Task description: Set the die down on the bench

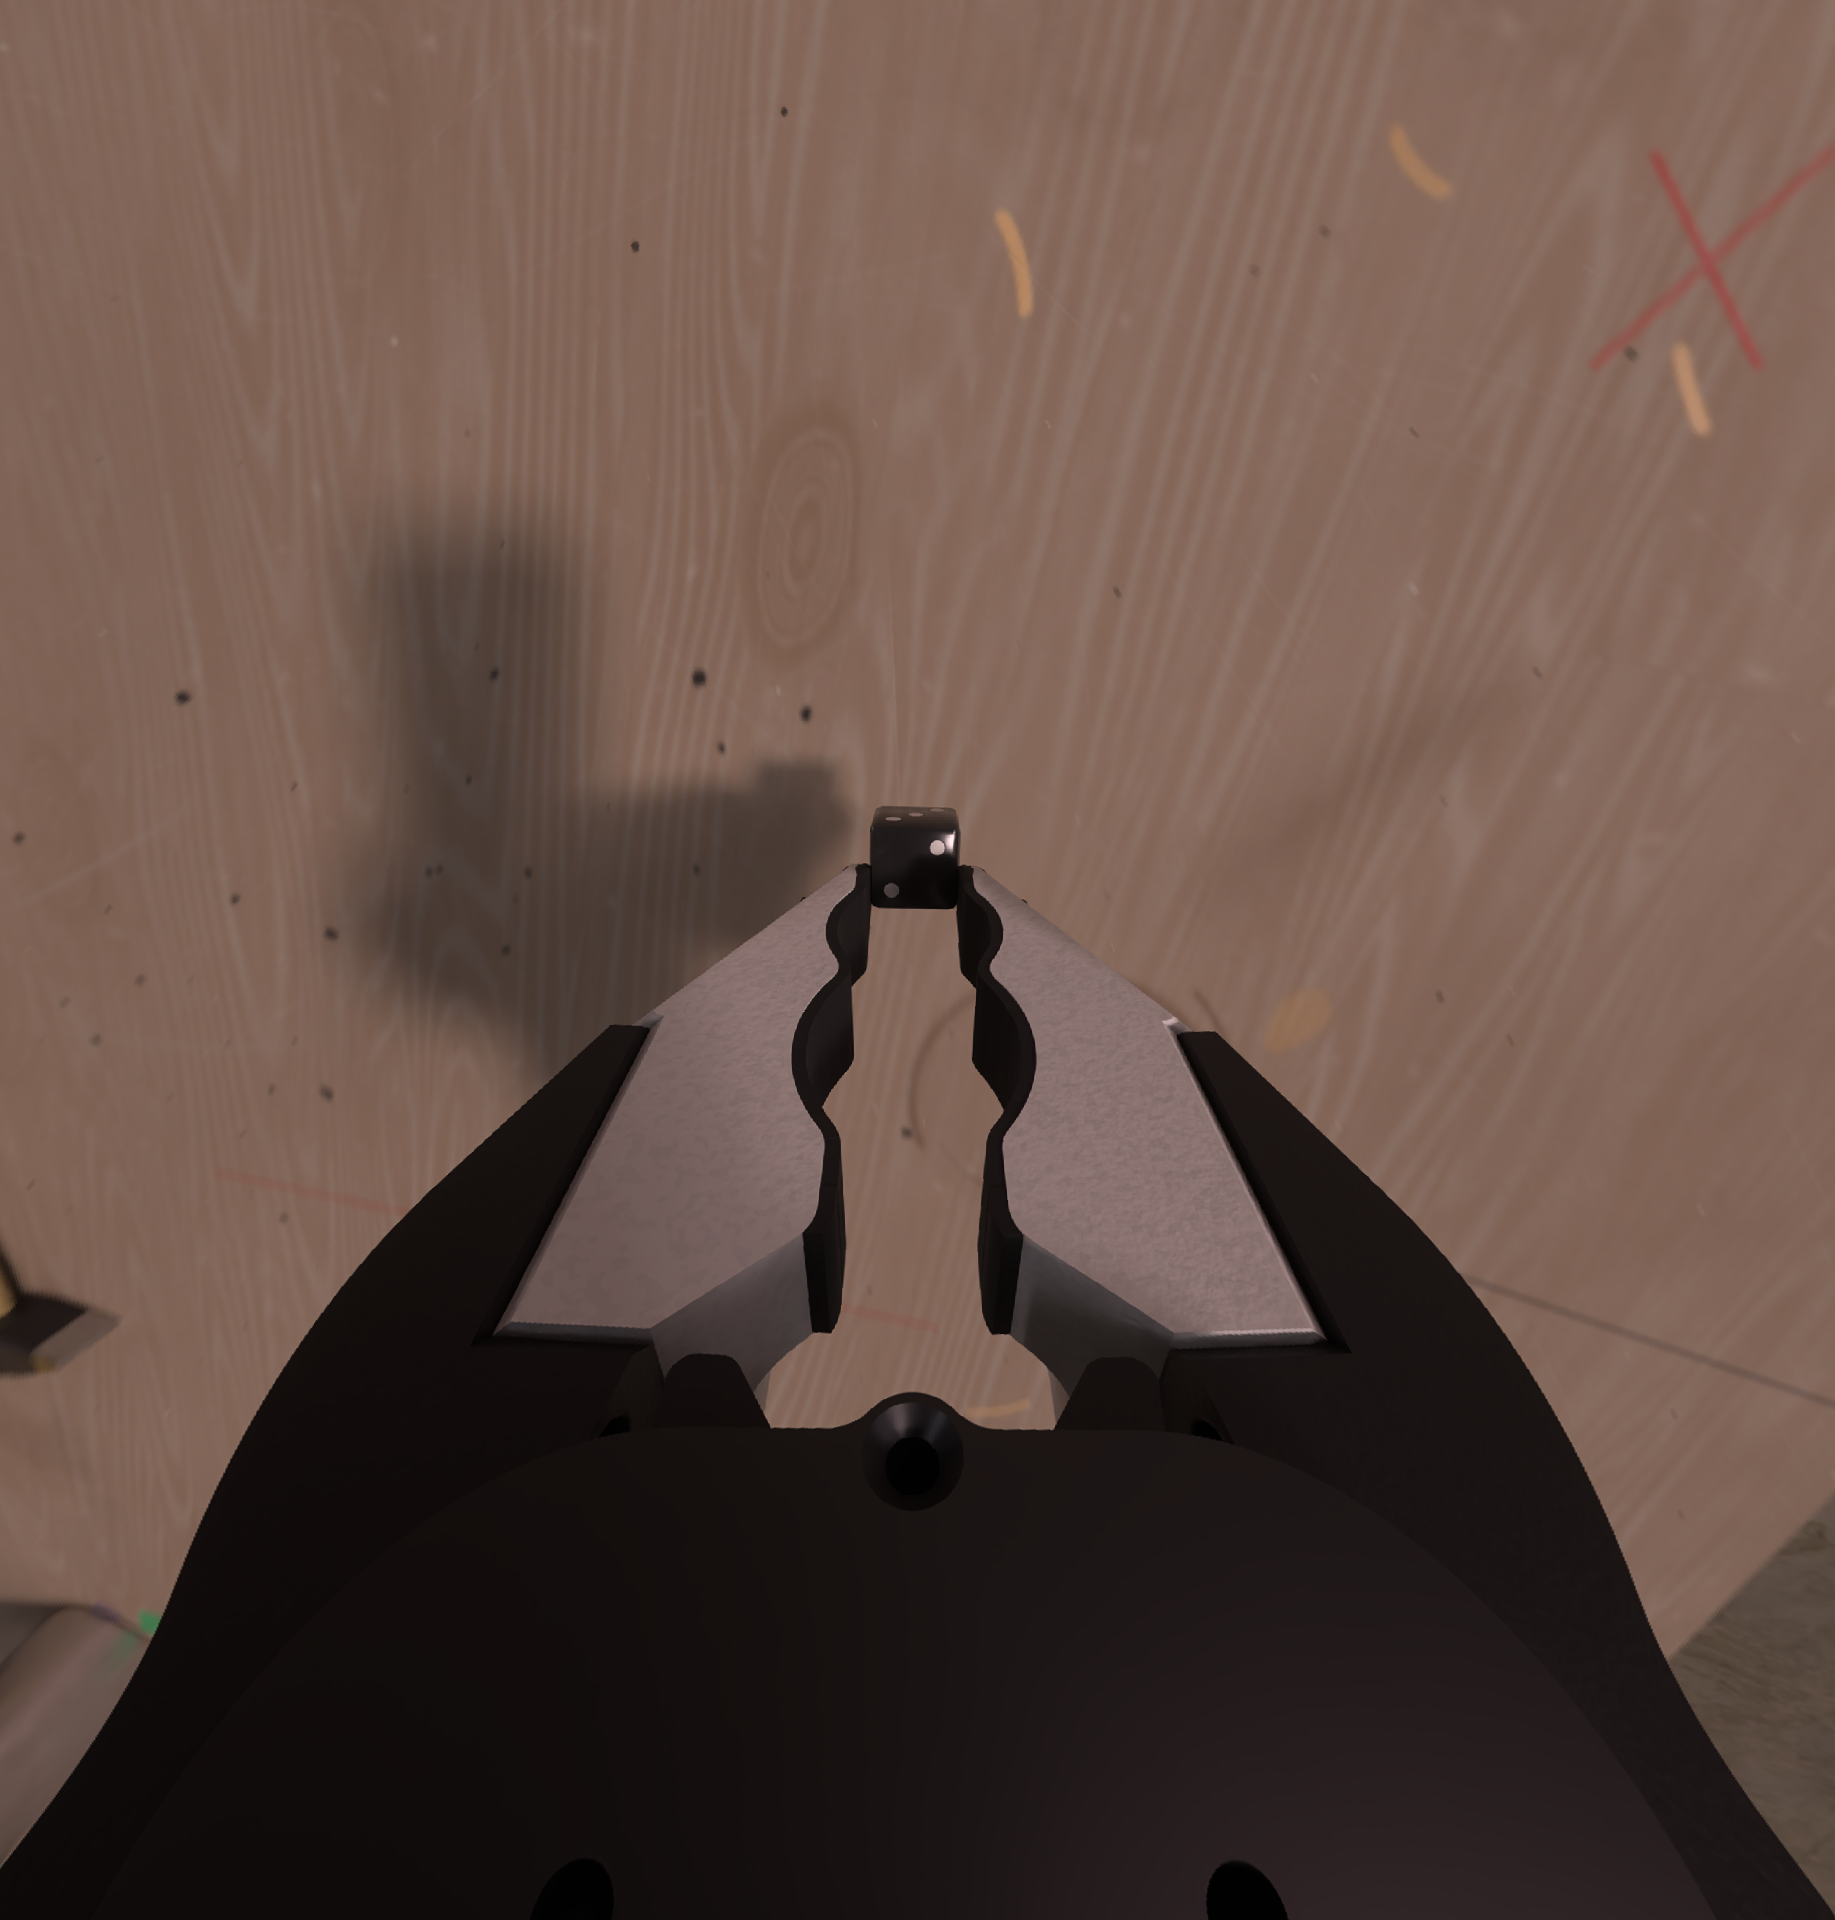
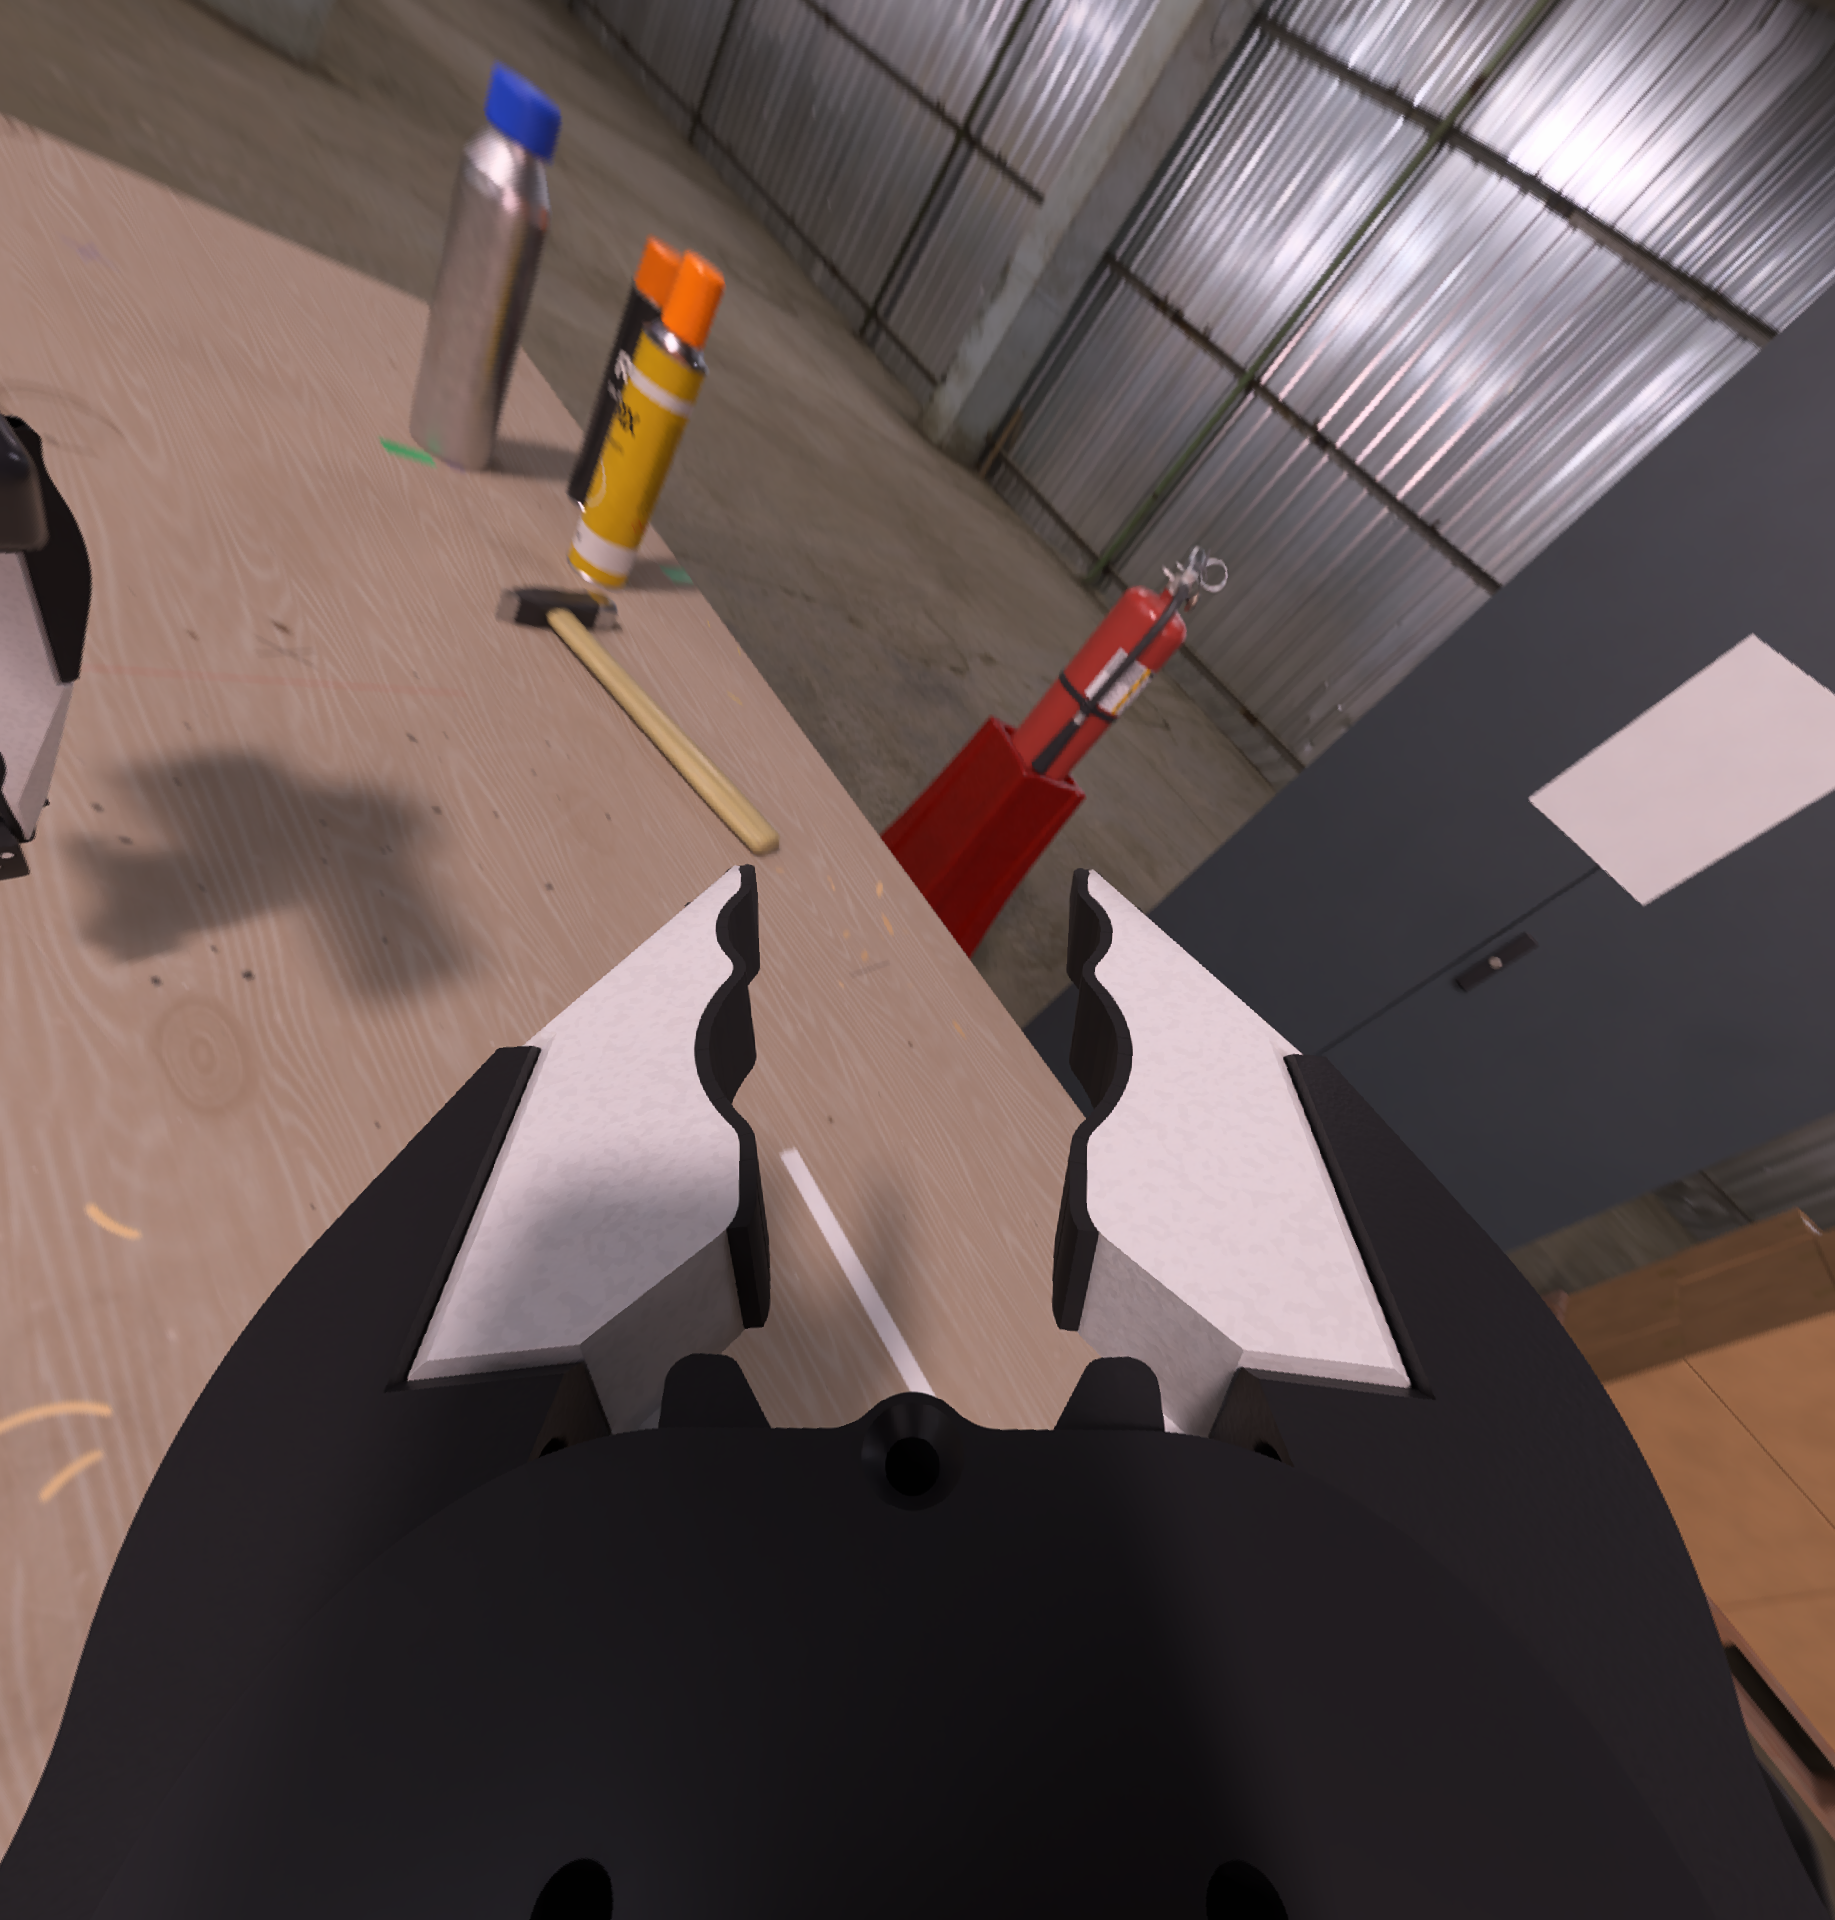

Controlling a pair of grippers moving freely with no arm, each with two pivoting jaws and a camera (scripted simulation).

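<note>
Black die (image 1: 915, 857), pinched at the left gripper (image 1: 914, 896) fingertips above the wooden worktop (image 1: 1308, 623); best lowered until touching, then released. Right gripper (image 2: 913, 883) fingers apart, empty.

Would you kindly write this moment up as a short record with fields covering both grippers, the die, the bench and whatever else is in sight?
left gripper: shut on the die, at the fingertips
die: black with white pips, held just above the bench; contact not clear
right gripper: open, empty, over the bench edge
bench: pale wood grain, with a red cross mark
hammer: lying flat near the bench edge
silver bottle: upright, blue cap
yellow spray can: upright, orange cap
fire extinguisher: red, on the floor beyond the bench
</note>
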